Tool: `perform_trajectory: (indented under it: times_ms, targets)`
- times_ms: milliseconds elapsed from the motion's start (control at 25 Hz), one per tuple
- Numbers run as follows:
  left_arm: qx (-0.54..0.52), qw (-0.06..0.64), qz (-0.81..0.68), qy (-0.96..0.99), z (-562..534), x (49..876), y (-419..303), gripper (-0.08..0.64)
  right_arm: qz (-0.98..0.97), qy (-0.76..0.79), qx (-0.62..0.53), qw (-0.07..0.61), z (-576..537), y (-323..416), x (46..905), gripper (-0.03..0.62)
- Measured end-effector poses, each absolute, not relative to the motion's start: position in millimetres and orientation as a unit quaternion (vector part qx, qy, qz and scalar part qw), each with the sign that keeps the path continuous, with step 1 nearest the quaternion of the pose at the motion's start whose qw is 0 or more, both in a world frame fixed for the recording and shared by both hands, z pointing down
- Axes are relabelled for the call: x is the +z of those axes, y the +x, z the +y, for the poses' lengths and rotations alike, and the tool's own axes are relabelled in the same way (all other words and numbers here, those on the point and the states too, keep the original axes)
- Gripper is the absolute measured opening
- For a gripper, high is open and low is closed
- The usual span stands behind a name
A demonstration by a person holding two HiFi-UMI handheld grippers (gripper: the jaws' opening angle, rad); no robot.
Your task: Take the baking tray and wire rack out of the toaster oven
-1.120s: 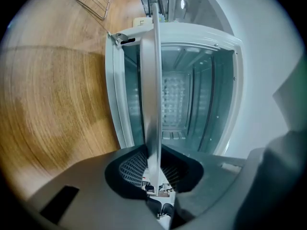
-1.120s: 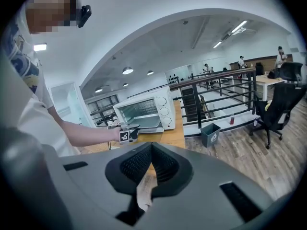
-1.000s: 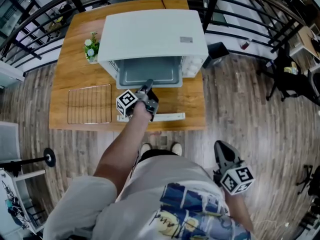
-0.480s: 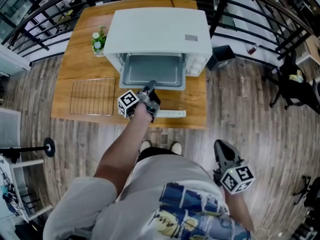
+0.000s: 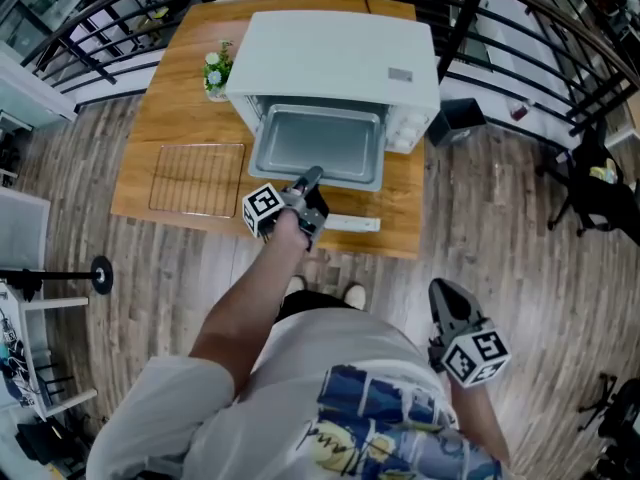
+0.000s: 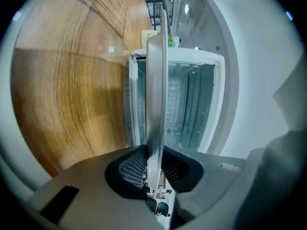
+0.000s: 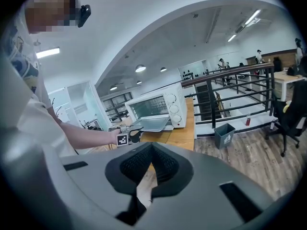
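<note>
- Slippage is the main risk: the left gripper (image 5: 311, 178) pinches only the front rim of the baking tray (image 5: 320, 144), which sits partly out of the toaster oven (image 5: 340, 53). Once the back end leaves the oven, the tray could droop and twist out of the pads.
- Dragging low could knock the tray against the open door (image 5: 350, 224), which lies flat below it near the table's front edge.
- Pulling askew could jam the tray's sides against the oven walls, which in the left gripper view stand close on both sides.
- Right gripper (image 5: 447, 303), its jaws pressed together and empty, hangs by the person's hip, well apart from the tray, so it lends no support.
- Wire rack (image 5: 197, 178) already lies on the table (image 5: 180, 98) to the left of the oven. Bare wood shows between the rack and the door, a likely landing spot.
</note>
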State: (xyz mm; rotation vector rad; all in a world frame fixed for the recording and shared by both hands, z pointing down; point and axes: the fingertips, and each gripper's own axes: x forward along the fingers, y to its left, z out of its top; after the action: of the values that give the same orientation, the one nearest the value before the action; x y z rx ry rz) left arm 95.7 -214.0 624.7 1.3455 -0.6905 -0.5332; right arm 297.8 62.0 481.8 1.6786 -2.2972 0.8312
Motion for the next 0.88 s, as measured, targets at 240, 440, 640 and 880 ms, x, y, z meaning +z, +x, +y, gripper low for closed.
perform_trajectory:
  times_ms: [240, 440, 640, 880]
  targets:
    - [-0.243, 0.701, -0.310, 0.594, -203, 620, 94, 0.074, -0.780, 0.553, 0.278, 0.091, 59, 296, 482, 0.002]
    - [-0.245, 0.702, -0.312, 0.591, -195, 619, 91, 0.075, -0.785, 0.546, 0.278, 0.093, 59, 295, 483, 0.002]
    - [-0.245, 0.701, -0.312, 0.593, -187, 615, 90, 0.075, -0.789, 0.540, 0.278, 0.094, 59, 296, 482, 0.002]
    - [-0.242, 0.698, -0.313, 0.597, -178, 616, 85, 0.075, -0.795, 0.531, 0.276, 0.095, 57, 293, 483, 0.002]
